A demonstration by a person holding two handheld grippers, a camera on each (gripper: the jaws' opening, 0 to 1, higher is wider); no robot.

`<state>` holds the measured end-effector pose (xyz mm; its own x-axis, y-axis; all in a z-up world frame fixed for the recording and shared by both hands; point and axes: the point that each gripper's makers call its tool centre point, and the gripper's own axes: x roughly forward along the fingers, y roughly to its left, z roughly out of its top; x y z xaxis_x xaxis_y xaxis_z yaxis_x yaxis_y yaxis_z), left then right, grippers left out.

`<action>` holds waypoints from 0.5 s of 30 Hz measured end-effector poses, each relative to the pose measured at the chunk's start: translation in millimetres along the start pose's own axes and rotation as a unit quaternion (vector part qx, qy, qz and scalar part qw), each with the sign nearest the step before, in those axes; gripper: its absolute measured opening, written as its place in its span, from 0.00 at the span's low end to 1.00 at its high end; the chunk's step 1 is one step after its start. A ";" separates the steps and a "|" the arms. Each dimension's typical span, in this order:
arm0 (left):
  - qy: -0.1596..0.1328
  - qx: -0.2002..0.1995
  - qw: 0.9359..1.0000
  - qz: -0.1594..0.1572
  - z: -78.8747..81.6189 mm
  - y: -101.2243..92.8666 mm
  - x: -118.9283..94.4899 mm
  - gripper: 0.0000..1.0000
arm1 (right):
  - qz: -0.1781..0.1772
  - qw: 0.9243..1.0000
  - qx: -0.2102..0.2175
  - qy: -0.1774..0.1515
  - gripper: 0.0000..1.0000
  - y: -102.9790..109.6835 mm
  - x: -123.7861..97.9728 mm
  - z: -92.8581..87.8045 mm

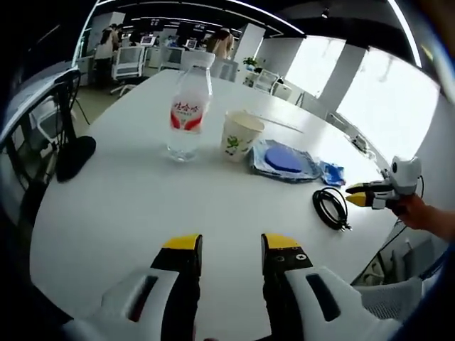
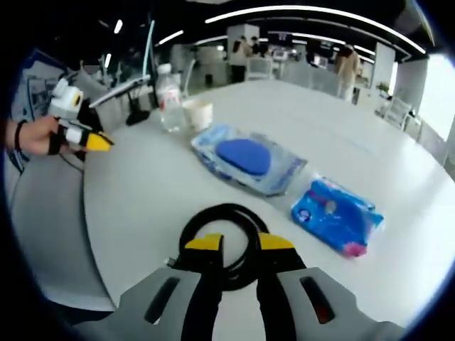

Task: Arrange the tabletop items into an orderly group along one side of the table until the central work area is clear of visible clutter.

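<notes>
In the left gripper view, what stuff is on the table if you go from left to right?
Water bottle → paper cup → wet wipes pack with the blue lid → small blue tissue pack → coiled black cable → the right gripper, coming in from the right.

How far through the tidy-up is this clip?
Early. Water bottle, paper cup and wipes pack already sit in a rough row. Right tongs hover open over the coiled black cable, nothing gripped; left tongs are open and empty. The cable and blue tissue pack remain apart.
</notes>
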<state>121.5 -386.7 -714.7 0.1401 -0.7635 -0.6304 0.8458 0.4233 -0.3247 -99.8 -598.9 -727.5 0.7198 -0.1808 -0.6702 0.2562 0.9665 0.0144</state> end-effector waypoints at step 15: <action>-0.014 0.017 1.000 0.011 46.0 16.6 17.1 0.32 | -0.032 0.998 0.050 0.002 0.14 -8.6 -18.0 -24.4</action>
<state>161.6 -415.1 -698.5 0.1718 -0.7680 -0.6170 0.8597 0.4227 -0.2867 -130.7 -599.6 -733.7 0.6970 -0.2413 -0.6753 0.3652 0.9299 0.0447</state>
